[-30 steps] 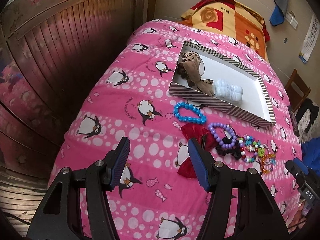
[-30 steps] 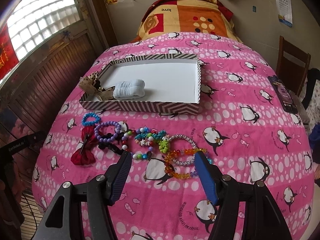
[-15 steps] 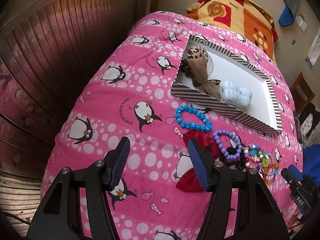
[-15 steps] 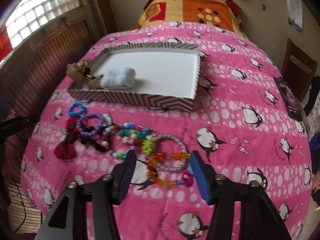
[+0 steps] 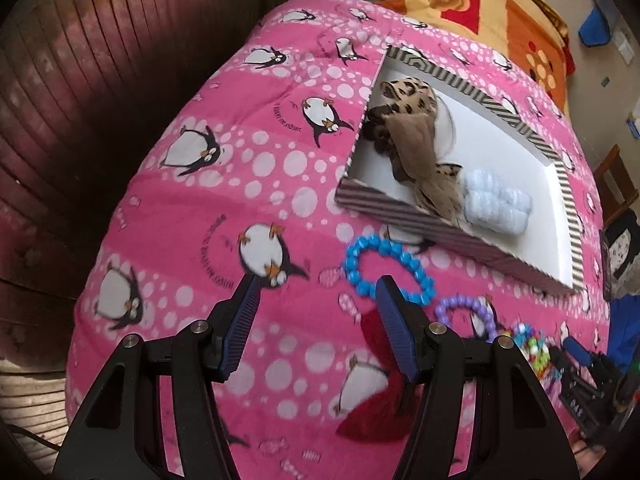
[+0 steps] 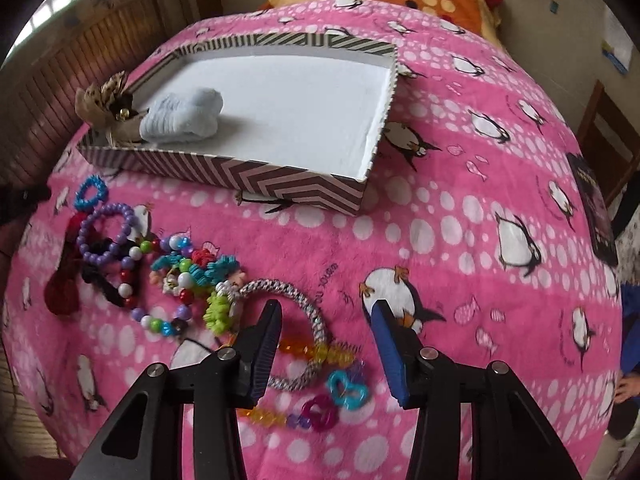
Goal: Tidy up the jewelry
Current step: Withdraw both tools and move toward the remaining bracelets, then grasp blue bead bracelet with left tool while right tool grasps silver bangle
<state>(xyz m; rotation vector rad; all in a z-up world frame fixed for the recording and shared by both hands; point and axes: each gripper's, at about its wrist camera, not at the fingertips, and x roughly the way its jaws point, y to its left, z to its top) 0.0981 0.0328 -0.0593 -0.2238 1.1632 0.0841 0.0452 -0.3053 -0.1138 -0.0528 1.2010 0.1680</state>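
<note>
Blanket (image 6: 460, 220): soft fleece, bright pink with white dots and black-and-white penguins, spread over a domed bed; everything lies on it.
Pillow (image 5: 480, 4): orange, yellow and red patchwork print, at the far end of the bed.
Wall panelling (image 5: 100, 80): dark reddish wood in vertical slats, beside the bed.
Tray (image 6: 248, 178): shallow rectangular cardboard box, brown-and-cream chevron walls, smooth white floor, mostly bare.
Leopard bow (image 5: 412, 120): floppy tan fabric with spotted print, in the tray's corner nearest the panelling, partly over the rim.
Pale blue scrunchie (image 6: 182, 120): ribbed, puffy cloth, touching the bow inside the tray.
Left gripper (image 5: 316, 312): black frame, ridged blue pads, jaws spread and holding nothing, above the blanket just short of the blue bracelet.
Right gripper (image 6: 326, 330): same build, jaws wide apart and empty, hovering over the braided ring and clear beads.
Red bow (image 5: 376, 408): velvety, crumpled, partly hidden behind the left gripper's finger.
Braided ring (image 6: 308, 312): silver-and-black woven cord loop, near the right gripper's left pad.
Blue bracelet (image 5: 388, 270): chunky turquoise plastic beads in a ring, just outside the tray's near wall.
Purple bracelet (image 6: 106, 234): round lilac beads, overlapping a black hair tie.
Mixed bead cluster (image 6: 188, 272): tangled teal, red, green and white beads.
Orange beads (image 6: 316, 354): clear faceted amber strand crossing the braided ring.
Charms (image 6: 344, 390): teal and magenta translucent looped pieces, between the pads.
</note>
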